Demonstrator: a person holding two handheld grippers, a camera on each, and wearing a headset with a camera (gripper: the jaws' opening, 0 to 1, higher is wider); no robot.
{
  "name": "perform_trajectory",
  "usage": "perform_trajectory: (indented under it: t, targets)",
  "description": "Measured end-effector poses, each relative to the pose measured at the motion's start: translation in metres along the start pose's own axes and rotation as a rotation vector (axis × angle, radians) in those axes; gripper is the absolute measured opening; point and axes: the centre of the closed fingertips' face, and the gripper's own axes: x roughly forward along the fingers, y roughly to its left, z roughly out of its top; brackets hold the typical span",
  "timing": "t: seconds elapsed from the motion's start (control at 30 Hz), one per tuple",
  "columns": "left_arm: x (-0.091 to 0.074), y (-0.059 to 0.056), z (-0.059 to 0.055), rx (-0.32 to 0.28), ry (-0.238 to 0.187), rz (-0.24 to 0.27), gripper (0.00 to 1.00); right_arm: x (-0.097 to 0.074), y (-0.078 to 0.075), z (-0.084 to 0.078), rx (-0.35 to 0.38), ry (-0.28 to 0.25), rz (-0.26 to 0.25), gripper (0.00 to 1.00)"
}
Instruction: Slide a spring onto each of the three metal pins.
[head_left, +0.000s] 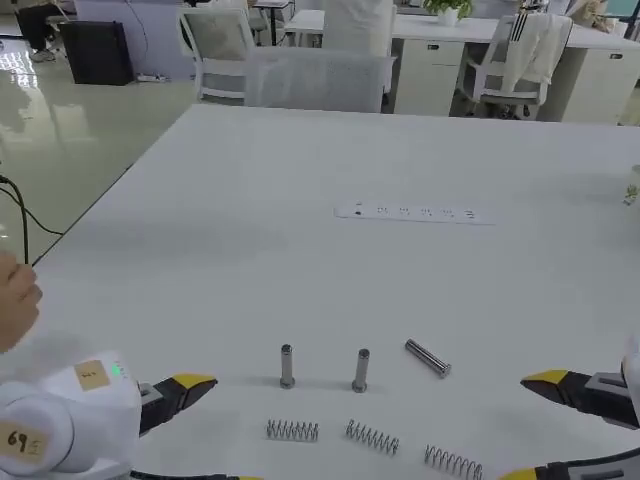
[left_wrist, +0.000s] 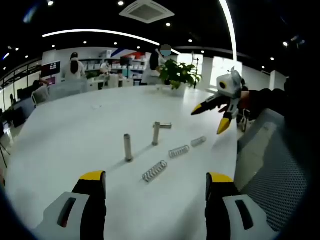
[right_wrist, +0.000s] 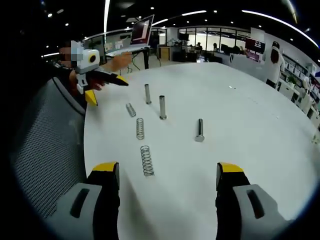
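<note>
Two metal pins (head_left: 287, 366) (head_left: 361, 370) stand upright on the white table (head_left: 300, 250). A third pin (head_left: 428, 358) lies on its side to their right. Three springs (head_left: 292, 430) (head_left: 372, 437) (head_left: 453, 462) lie in a row in front of the pins. My left gripper (head_left: 215, 432) is open at the lower left, short of the nearest spring (left_wrist: 154, 170). At the lower right my right gripper (head_left: 518, 427) is open too, with the closest spring (right_wrist: 146, 160) just ahead of its jaws. Neither gripper holds anything.
A white power strip (head_left: 415, 212) is set into the table's middle. Office chairs (head_left: 310, 75) stand at the far edge. A grey mesh chair back (right_wrist: 45, 150) is close behind the table's near edge. A potted plant (left_wrist: 177, 75) sits at the far right end.
</note>
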Motion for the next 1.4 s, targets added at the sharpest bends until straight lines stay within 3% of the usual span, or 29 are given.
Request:
perform_trajectory:
  t: [0.87, 1.4]
  targets:
    - [0.001, 0.0, 0.0, -0.002, 0.001, -0.003, 0.78, 0.001, -0.008, 0.008, -0.018, 0.015, -0.006, 0.74]
    - [-0.001, 0.0, 0.001, -0.004, -0.002, 0.002, 0.78, 0.011, -0.026, 0.033, -0.063, 0.029, -0.003, 0.69]
